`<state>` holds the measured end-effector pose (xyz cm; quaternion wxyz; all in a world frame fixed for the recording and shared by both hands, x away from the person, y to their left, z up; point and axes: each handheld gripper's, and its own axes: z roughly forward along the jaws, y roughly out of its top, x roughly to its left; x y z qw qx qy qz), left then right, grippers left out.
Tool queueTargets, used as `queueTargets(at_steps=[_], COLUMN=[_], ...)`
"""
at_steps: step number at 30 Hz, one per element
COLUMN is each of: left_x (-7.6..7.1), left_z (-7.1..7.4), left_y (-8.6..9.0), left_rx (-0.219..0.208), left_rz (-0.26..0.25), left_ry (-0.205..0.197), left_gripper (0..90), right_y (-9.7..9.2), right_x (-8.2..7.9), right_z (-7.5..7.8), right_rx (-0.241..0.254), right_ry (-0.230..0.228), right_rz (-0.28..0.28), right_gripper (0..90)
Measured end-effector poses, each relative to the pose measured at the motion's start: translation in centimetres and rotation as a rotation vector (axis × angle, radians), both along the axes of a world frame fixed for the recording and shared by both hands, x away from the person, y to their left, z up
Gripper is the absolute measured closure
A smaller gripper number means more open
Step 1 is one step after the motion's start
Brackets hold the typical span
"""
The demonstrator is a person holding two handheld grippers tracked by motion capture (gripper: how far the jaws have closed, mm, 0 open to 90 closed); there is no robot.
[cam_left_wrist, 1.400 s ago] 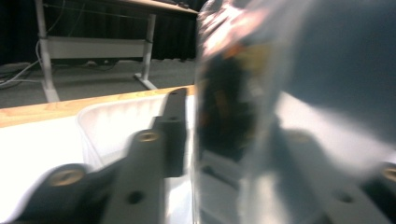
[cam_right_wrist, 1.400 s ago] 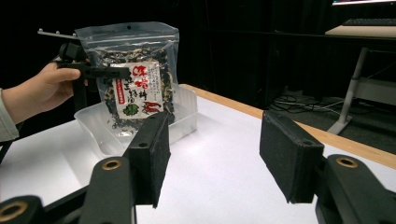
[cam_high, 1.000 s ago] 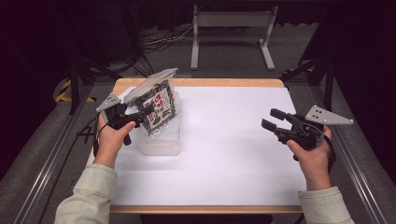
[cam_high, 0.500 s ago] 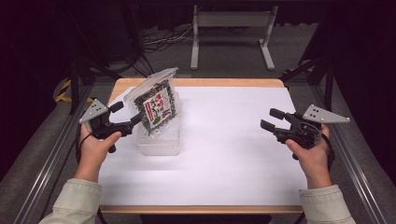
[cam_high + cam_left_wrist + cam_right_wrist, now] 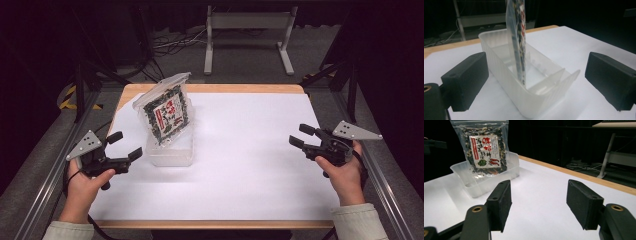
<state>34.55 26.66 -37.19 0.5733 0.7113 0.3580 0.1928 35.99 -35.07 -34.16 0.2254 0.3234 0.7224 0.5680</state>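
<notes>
- A person sits at a desk (image 5: 260,165) covered with a white sheet, a hand-held gripper in each hand.
- A clear plastic tub (image 5: 172,152) rests on the left part of the desk. In the left gripper view its ribbed walls and inner slots show, with the near end just in front of the jaws.
- A snack pouch (image 5: 167,111) stands on edge inside the tub, leaning a little, its top well above the rim. It is see-through, filled with dark dried bits, and carries a white label with red characters. The right gripper view shows this label face on (image 5: 484,148).
- The left hand-held gripper (image 5: 121,145) is at the left edge of the desk, near the tub, pointing toward it. Its jaws have just been opening and now stand wide apart, with nothing pressed between them; it touches neither tub nor pouch.
- The right hand-held gripper (image 5: 302,135) is at the right edge of the desk, well apart from the tub. Its jaws have also just been opening and stand apart, holding nothing, with bare white desk beyond them.
- Behind the desk, a grey metal stand (image 5: 247,37) and loose cables lie on a dark floor.
</notes>
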Motion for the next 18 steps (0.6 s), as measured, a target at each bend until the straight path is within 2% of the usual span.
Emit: queueTargets(at_steps=[2,3,4,7,9,12,15,16,18], left_x=[-0.4,-0.5,-0.7,-0.7,-0.8,-0.9,-0.8,-0.7,-0.6], left_z=[-0.5,-0.8,-1.3,-1.9,-2.7,-3.6,-4.2,-4.6,-5.0], left_y=[0.1,0.1,0.1,0.1,-0.1,-0.2,-0.2,-0.3,-0.3], left_rx=[0.003,0.005,0.010,0.003,0.000,-0.005,0.007,0.009,0.022], left_rz=[-0.004,0.000,0.003,0.000,-0.012,-0.025,-0.022,-0.022,-0.019], left_ry=[0.006,0.005,0.006,0.018,0.033,0.046,0.057,0.062,0.065], left_gripper=[5.4,5.4,5.3,5.2,5.1,4.9,4.8,4.8,4.8], right_y=[-0.4,-1.1,-1.4,-2.0,-2.6,-3.0,-3.2,-3.2,-3.2], right_x=[-0.2,-0.2,-0.3,-0.5,-0.9,-1.3,-1.5,-1.6,-1.8], right_z=[-0.3,-0.7,-1.0,-1.5,-2.5,-3.6,-4.3,-5.2,-5.9], right_rx=[0.012,0.048,0.060,0.062,0.033,0.018,0.028,0.037,0.039], right_ry=[0.008,0.024,0.022,0.020,0.017,0.021,0.024,0.024,0.025], right_rz=[-0.003,0.003,0.002,-0.007,-0.016,-0.017,-0.015,-0.018,-0.024], right_gripper=[37.9,37.2,36.7,36.1,36.1,36.1,36.1,36.2,36.2])
